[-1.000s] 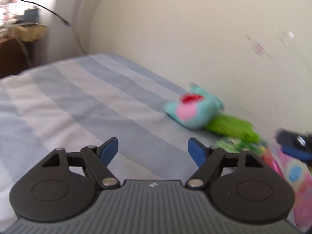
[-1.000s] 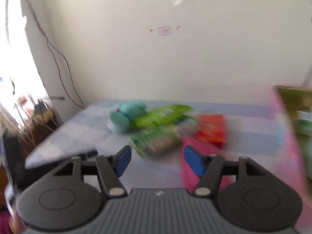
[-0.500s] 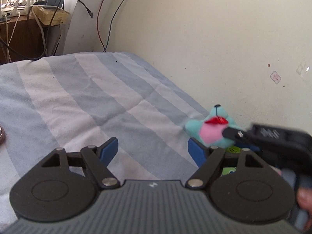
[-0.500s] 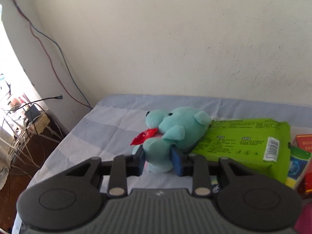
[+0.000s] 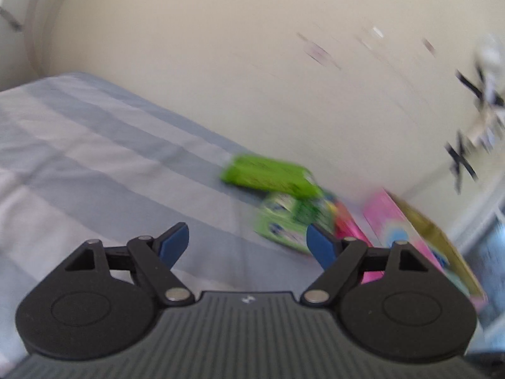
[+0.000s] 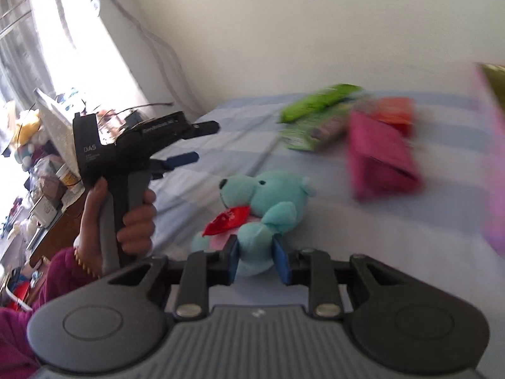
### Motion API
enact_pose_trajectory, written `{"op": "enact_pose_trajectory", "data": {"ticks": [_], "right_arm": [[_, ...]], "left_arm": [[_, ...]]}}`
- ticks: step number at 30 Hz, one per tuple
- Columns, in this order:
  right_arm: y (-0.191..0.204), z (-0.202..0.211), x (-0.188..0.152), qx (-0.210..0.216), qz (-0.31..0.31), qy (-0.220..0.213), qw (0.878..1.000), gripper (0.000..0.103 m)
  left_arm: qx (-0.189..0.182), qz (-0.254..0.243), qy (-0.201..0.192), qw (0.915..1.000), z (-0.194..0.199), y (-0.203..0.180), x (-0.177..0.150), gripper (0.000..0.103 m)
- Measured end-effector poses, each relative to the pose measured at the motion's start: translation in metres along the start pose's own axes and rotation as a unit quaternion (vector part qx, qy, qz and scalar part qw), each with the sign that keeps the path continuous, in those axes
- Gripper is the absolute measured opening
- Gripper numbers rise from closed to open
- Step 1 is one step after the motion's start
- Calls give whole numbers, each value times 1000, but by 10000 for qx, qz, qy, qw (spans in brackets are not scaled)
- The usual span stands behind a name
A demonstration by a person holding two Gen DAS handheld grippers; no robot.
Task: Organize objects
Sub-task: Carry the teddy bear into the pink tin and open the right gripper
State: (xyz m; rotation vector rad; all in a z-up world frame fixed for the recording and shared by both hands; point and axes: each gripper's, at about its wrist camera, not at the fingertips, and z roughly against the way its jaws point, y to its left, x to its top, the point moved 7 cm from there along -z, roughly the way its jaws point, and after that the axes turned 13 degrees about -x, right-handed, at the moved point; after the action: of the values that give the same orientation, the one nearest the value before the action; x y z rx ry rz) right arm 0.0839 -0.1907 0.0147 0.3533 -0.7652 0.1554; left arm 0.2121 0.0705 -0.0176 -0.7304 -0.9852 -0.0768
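Two grippers work over the blue-and-white striped bed (image 6: 221, 158). The right gripper (image 6: 255, 260) has its jaws clamped on the lower body of a turquoise plush bear with a red heart tag (image 6: 265, 202), held above the sheet. The left gripper (image 5: 247, 243), its jaws spread wide and gripping nothing, points toward a bright green flat packet (image 5: 268, 175) lying near the cream wall (image 5: 252, 63), just beside a blurred pink box (image 5: 401, 233).

Right tool (image 6: 255, 263) clamped on teal plush bear (image 6: 265, 202).
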Motion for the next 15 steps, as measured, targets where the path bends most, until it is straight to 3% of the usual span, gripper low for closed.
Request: {"op": "enact_pose_trajectory", "data": {"ticks": [3, 7, 11, 15], "right_arm": [[-64, 38, -20, -689, -671, -302, 9949, 25], [-132, 81, -37, -1233, -1650, -725, 9759, 41], [-151, 98, -47, -1194, -1949, -874, 9696, 45], [-134, 91, -53, -1127, -1652, -830, 9763, 49]], "left_arm": [[-500, -204, 520, 9972, -16, -37, -25, 83], [-727, -766, 752, 9916, -17, -82, -51, 83], [-1137, -540, 1052, 9865, -22, -102, -69, 83], [-1401, -350, 1206, 9821, -22, -112, -78, 87]]}}
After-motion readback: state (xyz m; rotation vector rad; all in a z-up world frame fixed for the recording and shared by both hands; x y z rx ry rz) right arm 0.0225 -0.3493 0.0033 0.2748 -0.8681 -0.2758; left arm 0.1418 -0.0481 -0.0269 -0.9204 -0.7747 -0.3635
